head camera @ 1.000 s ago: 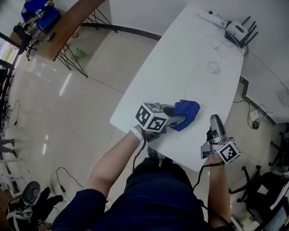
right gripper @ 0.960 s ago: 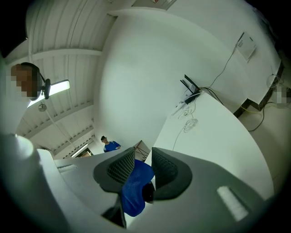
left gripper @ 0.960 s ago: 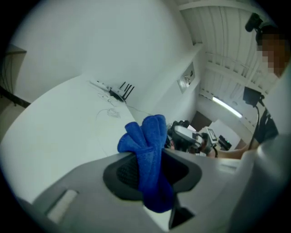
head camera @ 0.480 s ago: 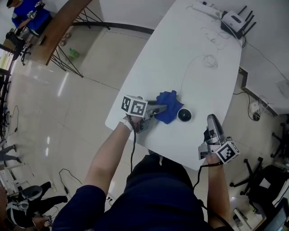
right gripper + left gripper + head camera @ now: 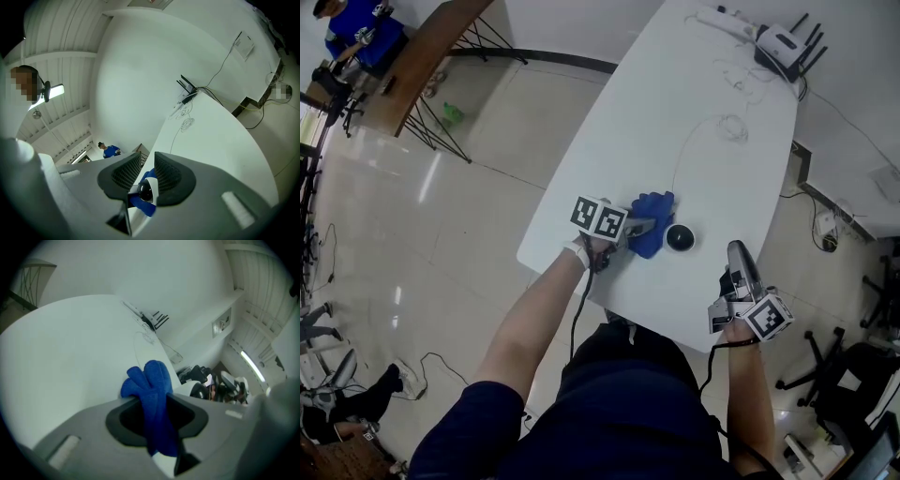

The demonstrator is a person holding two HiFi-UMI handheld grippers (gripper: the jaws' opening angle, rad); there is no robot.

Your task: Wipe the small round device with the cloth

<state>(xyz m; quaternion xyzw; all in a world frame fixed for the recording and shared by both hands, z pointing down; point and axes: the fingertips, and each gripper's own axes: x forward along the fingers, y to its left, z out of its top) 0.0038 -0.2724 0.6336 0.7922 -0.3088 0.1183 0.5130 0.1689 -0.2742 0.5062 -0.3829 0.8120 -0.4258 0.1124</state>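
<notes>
A small round black device (image 5: pixel 679 238) sits on the white table (image 5: pixel 712 141) near its front edge, with a thin cable (image 5: pixel 684 155) running off toward the back. My left gripper (image 5: pixel 642 227) is shut on a bunched blue cloth (image 5: pixel 655 223), which lies just left of the device and touches it. In the left gripper view the cloth (image 5: pixel 149 378) hangs out between the jaws of my left gripper (image 5: pixel 154 401). My right gripper (image 5: pixel 737 249) hovers to the right of the device. Its jaws have just been closing with nothing between them. Through the narrow gap of my right gripper (image 5: pixel 147 166) I see the device (image 5: pixel 146 191) farther off.
A router (image 5: pixel 783 42) with antennas, a power strip (image 5: pixel 722 19) and loose wires (image 5: pixel 733 127) lie at the table's far end. Shiny floor (image 5: pixel 441 234) spreads to the left, with a wooden table (image 5: pixel 422 56) and a person in blue (image 5: pixel 352 23) beyond.
My left gripper has come down to the table with the cloth and shifted left. The device, hidden under the cloth a second ago, now shows beside it. The right gripper has stayed put.
</notes>
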